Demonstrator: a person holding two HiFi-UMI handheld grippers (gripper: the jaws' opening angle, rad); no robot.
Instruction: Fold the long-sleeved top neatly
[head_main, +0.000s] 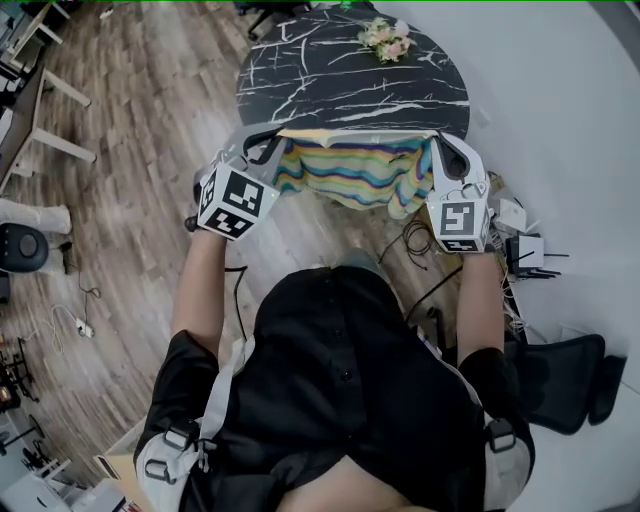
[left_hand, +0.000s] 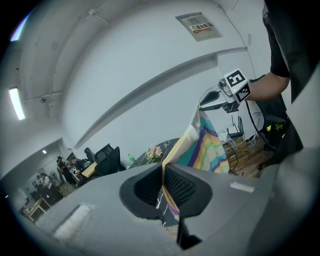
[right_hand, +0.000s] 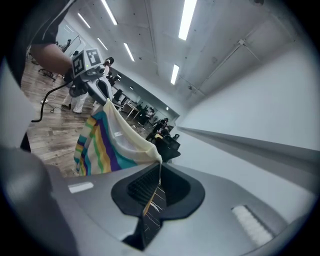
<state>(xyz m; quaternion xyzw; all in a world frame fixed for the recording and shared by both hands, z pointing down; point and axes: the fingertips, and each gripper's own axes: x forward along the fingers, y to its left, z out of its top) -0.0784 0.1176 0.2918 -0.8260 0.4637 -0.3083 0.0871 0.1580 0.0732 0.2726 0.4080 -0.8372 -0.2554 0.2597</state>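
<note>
The long-sleeved top, striped in yellow, teal, green and purple with a cream lining, hangs stretched between my two grippers at the near edge of the round black marble table. My left gripper is shut on its left upper edge. My right gripper is shut on the right upper edge. In the left gripper view the cloth edge runs pinched through the jaws, and the top leads to the right gripper. In the right gripper view the jaws clamp the cream edge of the top, which leads to the left gripper.
A small bunch of flowers sits at the table's far side. Cables and white boxes lie on the floor to the right, beside a black chair. Wooden floor and desk legs are to the left.
</note>
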